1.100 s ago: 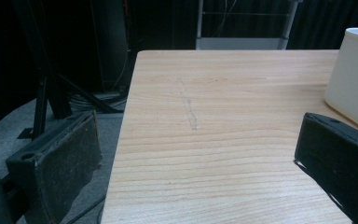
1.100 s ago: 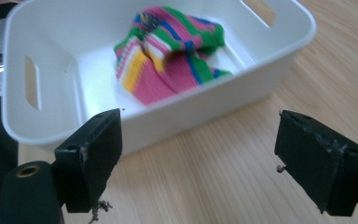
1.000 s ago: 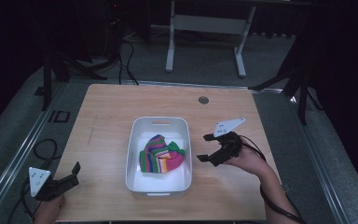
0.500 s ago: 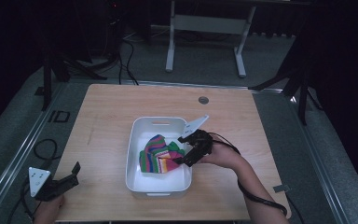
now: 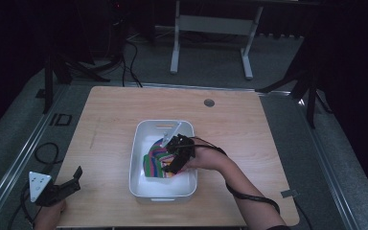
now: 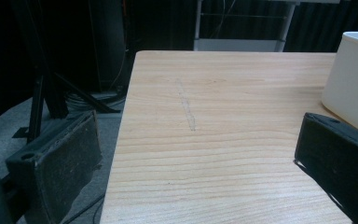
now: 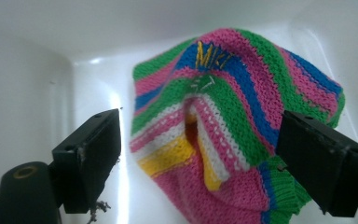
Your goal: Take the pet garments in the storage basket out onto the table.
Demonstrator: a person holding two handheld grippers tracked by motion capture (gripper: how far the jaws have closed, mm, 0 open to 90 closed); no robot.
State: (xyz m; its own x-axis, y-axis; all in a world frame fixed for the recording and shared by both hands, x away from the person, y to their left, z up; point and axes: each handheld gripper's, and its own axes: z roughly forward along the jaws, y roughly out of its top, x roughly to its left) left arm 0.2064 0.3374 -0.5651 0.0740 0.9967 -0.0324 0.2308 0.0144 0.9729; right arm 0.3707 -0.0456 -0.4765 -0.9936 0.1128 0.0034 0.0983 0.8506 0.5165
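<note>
overhead view, two gripper close-ups (bin (image 5: 139, 143) shared)

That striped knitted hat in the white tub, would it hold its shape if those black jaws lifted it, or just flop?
The knitted hat would probably flop: it lies crumpled, with a soft fold down its middle. It is likely light, being thin yarn. Its ribbed knit should give the open right gripper a fair hold inside the white tub.

knit hat (image 7: 223, 135) btm cut off | bin (image 6: 354, 84) partly out of frame
</note>
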